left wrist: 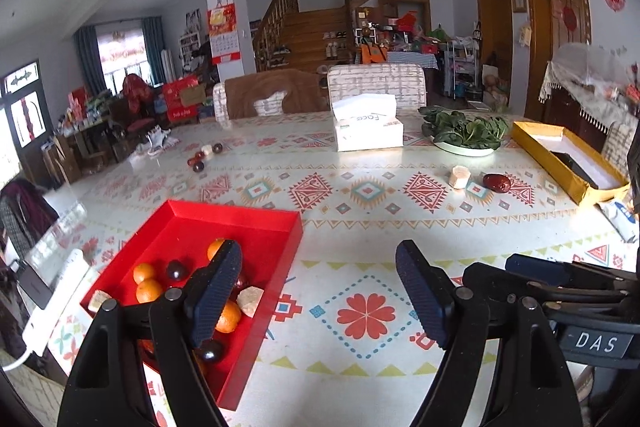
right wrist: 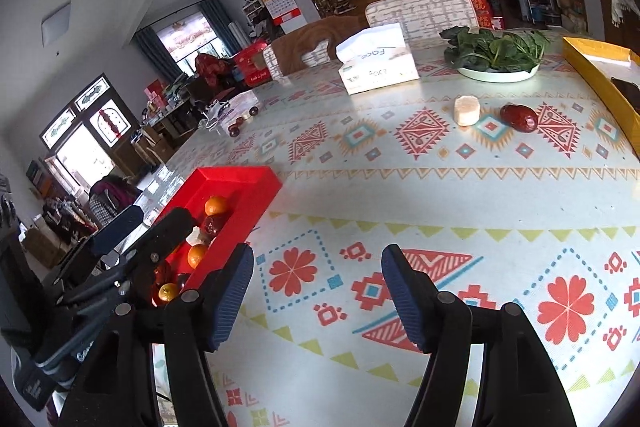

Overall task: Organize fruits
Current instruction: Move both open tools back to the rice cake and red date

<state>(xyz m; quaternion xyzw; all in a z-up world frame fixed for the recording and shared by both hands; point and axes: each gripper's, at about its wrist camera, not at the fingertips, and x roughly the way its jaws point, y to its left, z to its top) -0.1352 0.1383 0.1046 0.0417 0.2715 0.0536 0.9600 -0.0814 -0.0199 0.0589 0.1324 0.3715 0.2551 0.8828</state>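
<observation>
- You are holding the left gripper [left wrist: 320, 297] wide apart with nothing between its pads; the red tray [left wrist: 256, 217] is lying just beside and under its left finger.
- You are holding the right gripper [right wrist: 318, 297] equally parted and empty above bare tablecloth [right wrist: 360, 187].
- The tray is holding four oranges [left wrist: 149, 290].
- One red date [right wrist: 519, 118] and one pale cylinder [right wrist: 467, 110] are sitting well ahead, side by side.
</observation>
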